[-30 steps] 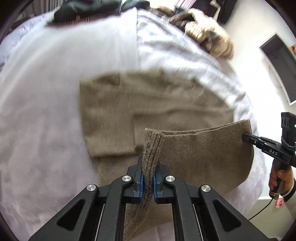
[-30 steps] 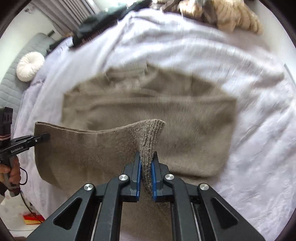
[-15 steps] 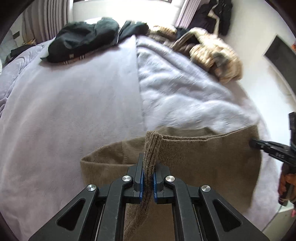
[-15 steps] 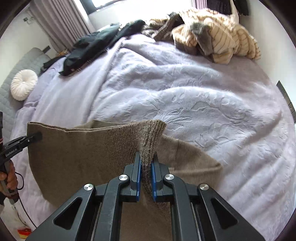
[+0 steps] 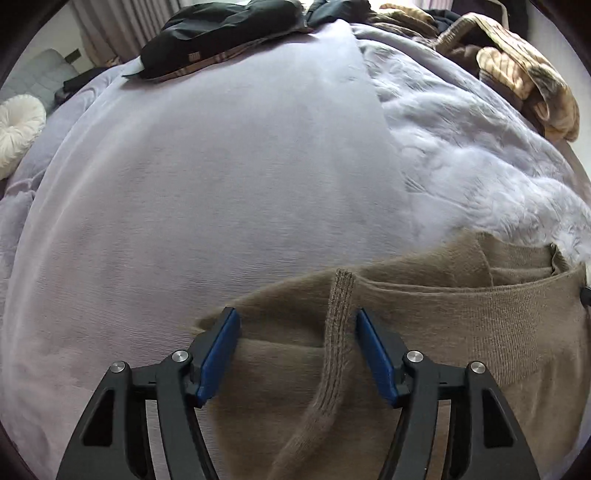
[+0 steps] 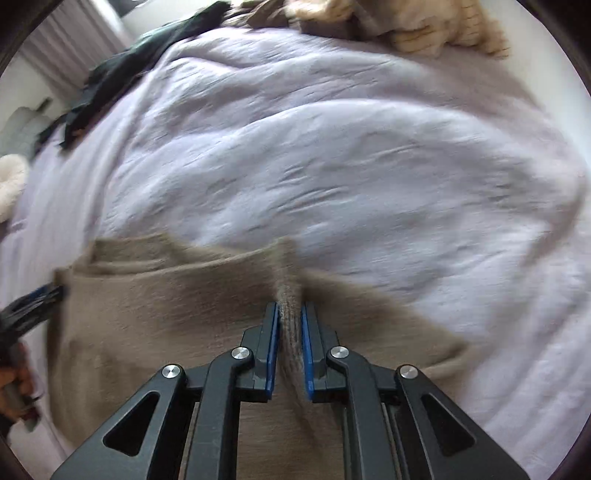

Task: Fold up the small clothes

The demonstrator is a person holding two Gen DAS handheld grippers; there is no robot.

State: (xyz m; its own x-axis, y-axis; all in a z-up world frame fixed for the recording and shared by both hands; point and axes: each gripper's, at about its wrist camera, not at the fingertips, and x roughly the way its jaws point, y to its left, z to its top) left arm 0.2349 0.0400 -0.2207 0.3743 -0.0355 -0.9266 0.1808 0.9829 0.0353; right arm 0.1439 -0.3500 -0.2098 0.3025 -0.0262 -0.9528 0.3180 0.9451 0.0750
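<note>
The left hand-held gripper point(image 5: 297, 354) stood with its blue pads spread apart, a ribbed fold of the brown knit garment point(image 5: 461, 332) rising loose between them and touching neither. The right hand-held gripper point(image 6: 290, 347) was clamped on the garment's ribbed edge point(image 6: 290, 295). The garment lay folded over itself at the near edge of the bed point(image 5: 221, 184), on its lavender cover. Dark clothes point(image 5: 221, 26) and a striped tan heap point(image 5: 524, 74) sat along the far edge.
</note>
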